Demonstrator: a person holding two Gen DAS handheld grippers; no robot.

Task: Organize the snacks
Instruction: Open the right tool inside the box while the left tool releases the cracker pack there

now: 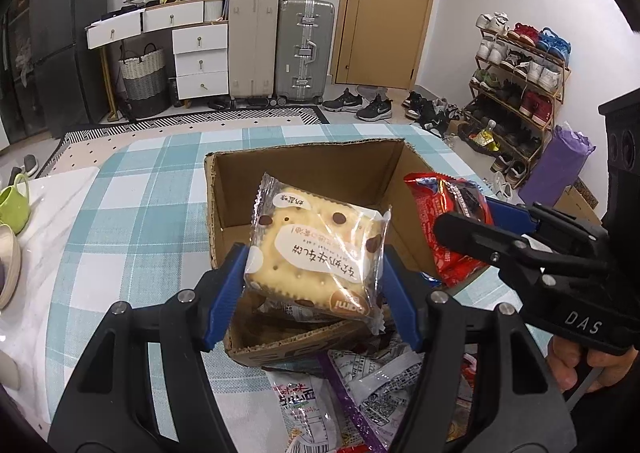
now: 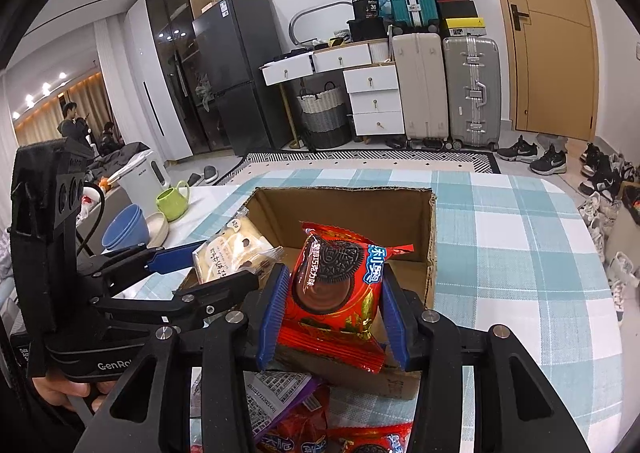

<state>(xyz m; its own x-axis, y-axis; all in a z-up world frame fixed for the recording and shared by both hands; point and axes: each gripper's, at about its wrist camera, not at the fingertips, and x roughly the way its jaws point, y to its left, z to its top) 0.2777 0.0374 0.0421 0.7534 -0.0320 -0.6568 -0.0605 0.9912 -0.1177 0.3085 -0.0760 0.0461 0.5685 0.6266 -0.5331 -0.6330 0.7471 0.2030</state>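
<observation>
Item 1: left tongs point(image 1: 312, 277), clenched on a clear-wrapped cracker packet point(image 1: 316, 249), which they are holding tilted over the near end of the cardboard box point(image 1: 304, 169).

Item 2: right tongs point(image 2: 336, 309), clenched on a red chocolate-biscuit packet point(image 2: 336, 285), which they are holding upright above the box's near wall, just beside the cracker packet.

Item 3: cardboard box, open-topped, sitting on the worktop point(image 1: 132, 213), which a blue-and-white plaid cloth is covering. Its far half is showing bare floor; at least one dark-wrapped packet point(image 1: 296, 311) is lying inside against the near wall, partly hidden under the cracker packet.

Item 4: loose snacks point(image 1: 360, 393) waiting on the worktop in front of the box: white printed wrappers, a purple-edged one, and more red packets point(image 2: 360, 441) at the bottom of the right-wrist view.

Item 5: green mug point(image 2: 174, 199) and blue bowls point(image 2: 124, 227) standing on the worktop, well apart from the box and seemingly no part of the job.

Progress, as a judgement: the sorting is looking early to midway. Two packets are hanging above the box and not yet released; little is lying inside so far; a small heap outside is awaiting collection. Remaining: setting down both held packets, then fetching the rest.
</observation>
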